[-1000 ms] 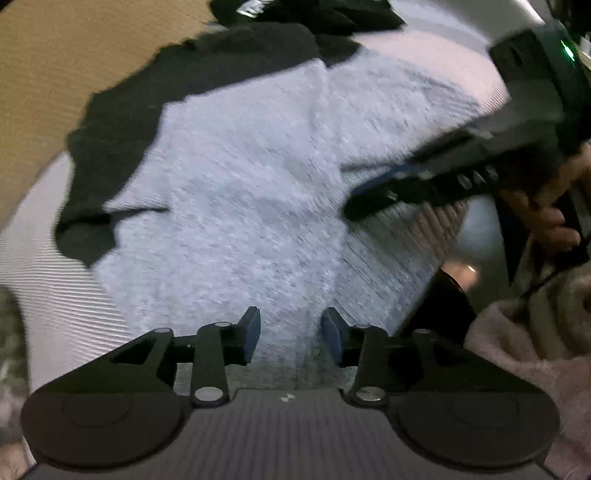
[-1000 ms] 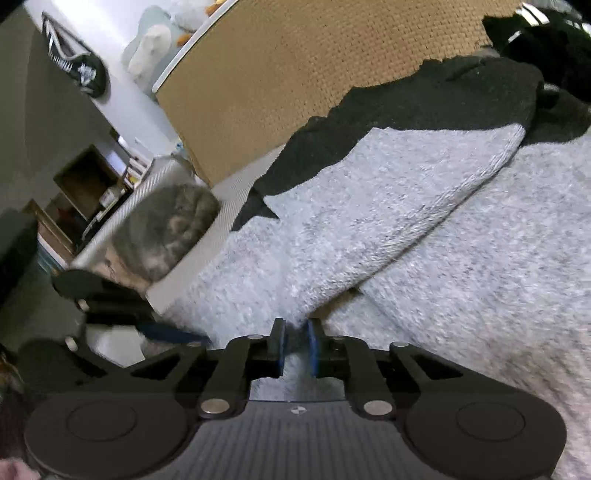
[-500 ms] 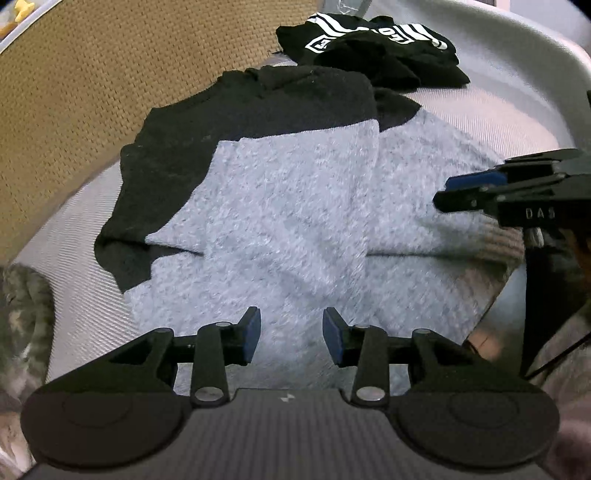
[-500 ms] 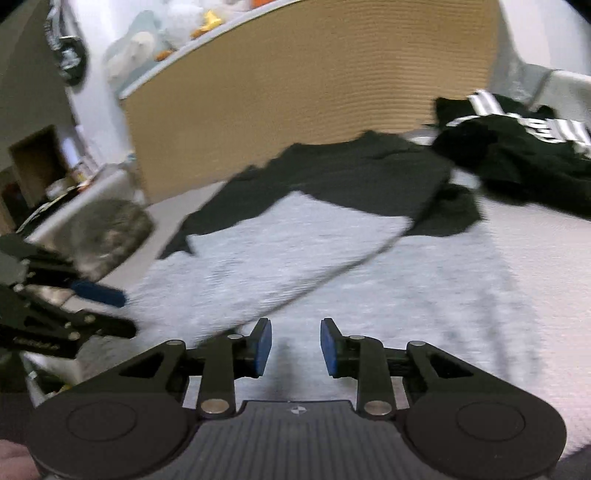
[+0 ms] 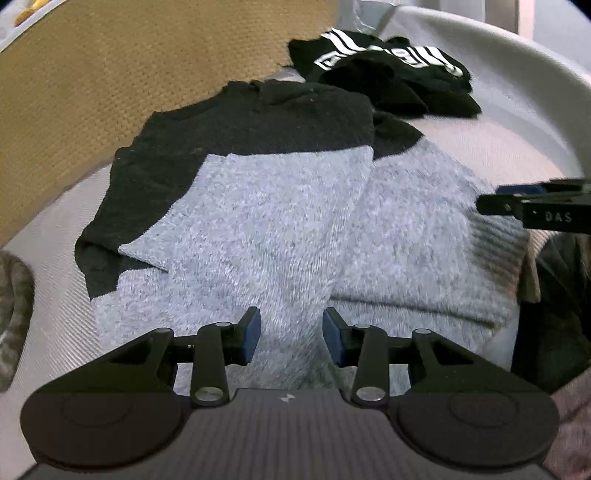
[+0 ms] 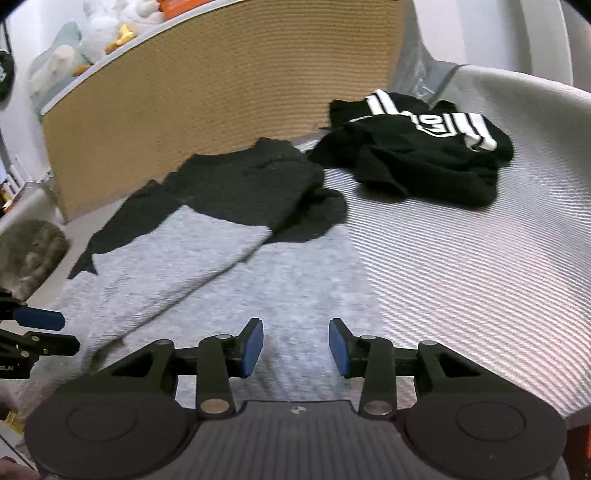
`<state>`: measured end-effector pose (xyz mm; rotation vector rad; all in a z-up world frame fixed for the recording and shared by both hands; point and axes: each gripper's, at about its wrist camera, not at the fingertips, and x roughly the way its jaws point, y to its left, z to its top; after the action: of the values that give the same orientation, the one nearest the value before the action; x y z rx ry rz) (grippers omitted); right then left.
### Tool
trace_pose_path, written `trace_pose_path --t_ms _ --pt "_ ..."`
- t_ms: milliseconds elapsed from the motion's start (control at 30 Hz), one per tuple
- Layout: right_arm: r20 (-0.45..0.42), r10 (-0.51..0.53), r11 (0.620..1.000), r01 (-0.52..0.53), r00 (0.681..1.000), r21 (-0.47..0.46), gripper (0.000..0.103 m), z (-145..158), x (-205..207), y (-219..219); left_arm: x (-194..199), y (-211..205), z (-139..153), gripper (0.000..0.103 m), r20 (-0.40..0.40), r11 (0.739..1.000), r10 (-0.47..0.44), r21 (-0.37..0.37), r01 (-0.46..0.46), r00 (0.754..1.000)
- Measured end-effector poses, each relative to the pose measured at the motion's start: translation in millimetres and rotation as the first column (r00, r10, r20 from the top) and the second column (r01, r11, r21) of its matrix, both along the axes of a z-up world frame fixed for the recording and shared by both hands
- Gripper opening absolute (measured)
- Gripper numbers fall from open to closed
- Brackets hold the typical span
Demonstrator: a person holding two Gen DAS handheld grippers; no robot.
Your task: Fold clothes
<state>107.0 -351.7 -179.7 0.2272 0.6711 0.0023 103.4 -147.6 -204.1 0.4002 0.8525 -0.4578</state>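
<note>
A grey and black sweater [image 5: 266, 221] [image 6: 207, 266] lies flat on a pale ribbed bed surface [image 6: 461, 258], one side folded over its middle. My left gripper [image 5: 291, 334] hovers open above the sweater's near hem, nothing between its blue pads. My right gripper [image 6: 296, 345] is open too, over the grey hem on the other side. Each gripper's tips show at the edge of the other's view: right gripper [image 5: 524, 206], left gripper [image 6: 37, 328].
A crumpled black garment with white stripes and lettering [image 5: 384, 77] [image 6: 417, 151] lies beyond the sweater. A tan woven headboard [image 5: 110, 92] [image 6: 221, 103] bounds the far side. A mottled grey furry thing [image 6: 29, 254] sits at the left edge. Stuffed toys [image 6: 92, 33] top the headboard.
My right gripper went from nearly shut low on the sweater to open, and it pulled back and up. The left gripper also drew back, still open. The folded side lies released.
</note>
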Motion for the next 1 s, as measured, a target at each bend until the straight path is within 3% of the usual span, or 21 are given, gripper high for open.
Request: trace_pose_path --t_ms 167,300,567,1000 --pt "-0.027 -0.025 0.999 0.024 0.999 -0.027 0.045 -4.6 0.2 -7.0 1.6 -8.1 -11.7 0.043 -0.037 0.997 0.059 -0.043 -0.061 0.998" --pt "-0.033 -0.033 0.999 0.032 0.999 -0.031 0.056 -7.1 -0.9 -11.9 -0.1 -15.4 -18.5 0.048 -0.045 0.994 0.082 -0.062 -0.084 0.996" --pt "-0.062 -0.049 0.998 0.051 0.997 0.025 0.057 -12.3 -2.3 -33.6 -0.2 -28.5 -27.2 0.057 -0.054 0.988 0.12 -0.094 -0.125 0.991" --pt "-0.138 0.166 0.974 -0.14 0.976 0.177 0.06 -14.1 -6.4 -49.0 -3.7 -29.4 -40.3 0.071 -0.027 0.959 0.238 -0.152 -0.239 0.971"
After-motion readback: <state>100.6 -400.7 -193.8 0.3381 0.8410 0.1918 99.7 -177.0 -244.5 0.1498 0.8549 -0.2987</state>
